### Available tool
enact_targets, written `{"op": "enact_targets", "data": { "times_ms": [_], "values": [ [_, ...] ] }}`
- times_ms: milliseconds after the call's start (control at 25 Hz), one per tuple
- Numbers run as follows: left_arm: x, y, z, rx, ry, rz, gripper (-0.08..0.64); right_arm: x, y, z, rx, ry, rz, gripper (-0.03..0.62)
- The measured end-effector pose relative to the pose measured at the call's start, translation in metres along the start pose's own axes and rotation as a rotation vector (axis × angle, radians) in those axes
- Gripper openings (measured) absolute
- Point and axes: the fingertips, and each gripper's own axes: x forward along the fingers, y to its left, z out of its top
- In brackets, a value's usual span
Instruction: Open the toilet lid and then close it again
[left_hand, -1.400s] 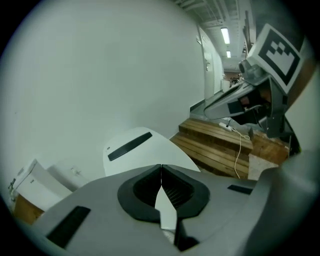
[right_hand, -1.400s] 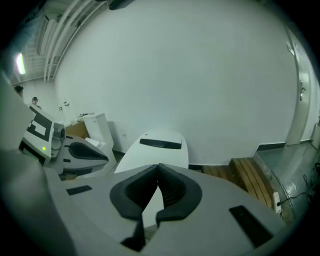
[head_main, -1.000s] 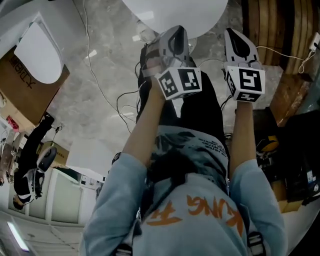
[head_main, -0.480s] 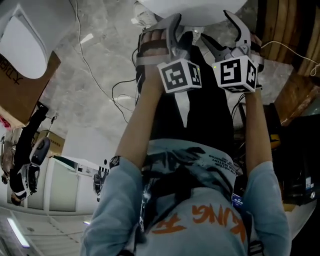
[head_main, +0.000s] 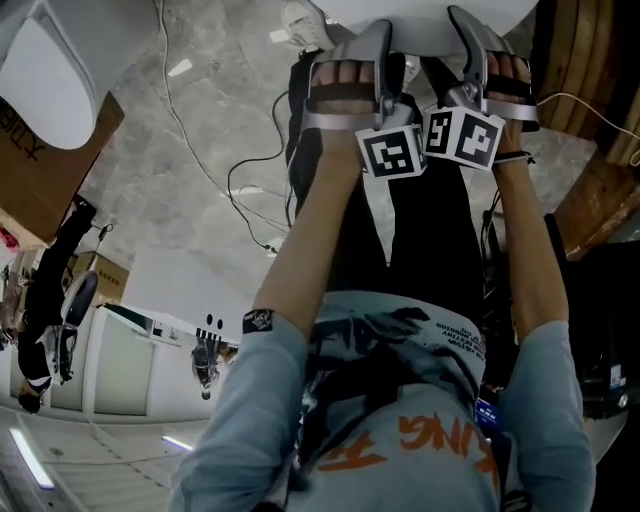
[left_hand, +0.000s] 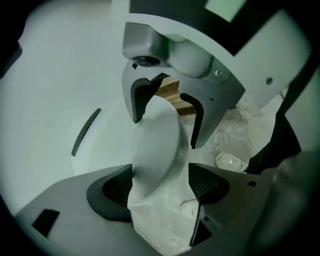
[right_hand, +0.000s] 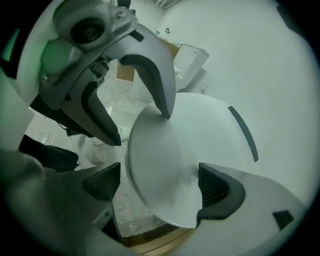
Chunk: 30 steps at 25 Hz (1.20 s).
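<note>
The white toilet (head_main: 425, 14) is cut off by the top edge of the head view. Both grippers reach down to its front rim side by side. My left gripper (head_main: 375, 40) and my right gripper (head_main: 468, 35) each straddle the closed lid's front edge. In the left gripper view the lid (left_hand: 157, 145) runs between the dark pads of the left gripper (left_hand: 160, 185), whose jaws are opening and do not press on it. In the right gripper view the lid (right_hand: 160, 165) lies likewise inside the right gripper (right_hand: 159, 186), whose jaws are also opening.
A second white toilet (head_main: 55, 65) rests on a cardboard box (head_main: 50, 150) at the top left. Cables (head_main: 235, 190) trail over the marble floor. Wooden pallets (head_main: 590, 60) stand at the right. A shoe (head_main: 300, 18) is beside the toilet, and a person (head_main: 50, 300) stands at the far left.
Both grippers have dropped toward the toilet's front and rolled. Their jaws, shut a second ago, now stand wide around the lid's front edge.
</note>
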Motion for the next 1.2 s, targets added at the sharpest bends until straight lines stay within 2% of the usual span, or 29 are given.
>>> {"op": "enact_targets", "data": {
  "times_ms": [120,240,400,520,640,760,960,1080,1200],
  "values": [
    [0.001,0.011,-0.008,-0.023,0.008,0.016,0.364,0.003,-0.003,0.003,-0.053,0.004,-0.016,0.471],
    [0.002,0.014,-0.013,-0.044,0.016,0.009,0.371,0.002,-0.002,0.003,-0.072,0.028,0.025,0.452],
    [-0.008,0.025,-0.013,-0.028,0.001,0.042,0.371,-0.008,-0.008,0.011,-0.086,0.035,0.057,0.446],
    [-0.018,0.021,-0.012,0.064,-0.033,0.041,0.371,-0.028,-0.014,0.018,-0.092,0.006,0.058,0.436],
    [-0.034,0.035,-0.012,0.152,-0.065,0.113,0.374,-0.05,-0.021,0.026,-0.103,-0.02,0.051,0.428],
    [-0.052,0.055,-0.017,0.135,-0.059,0.171,0.379,-0.073,-0.029,0.038,-0.101,-0.045,0.054,0.43],
    [-0.076,0.07,-0.005,0.14,-0.063,0.193,0.377,-0.107,-0.048,0.047,-0.109,-0.068,0.049,0.434],
    [-0.086,0.08,-0.002,0.144,-0.044,0.245,0.377,-0.124,-0.052,0.055,-0.125,-0.066,0.05,0.433],
    [-0.098,0.09,0.001,0.139,-0.018,0.253,0.377,-0.137,-0.061,0.063,-0.135,-0.069,0.055,0.434]
  ]
}}
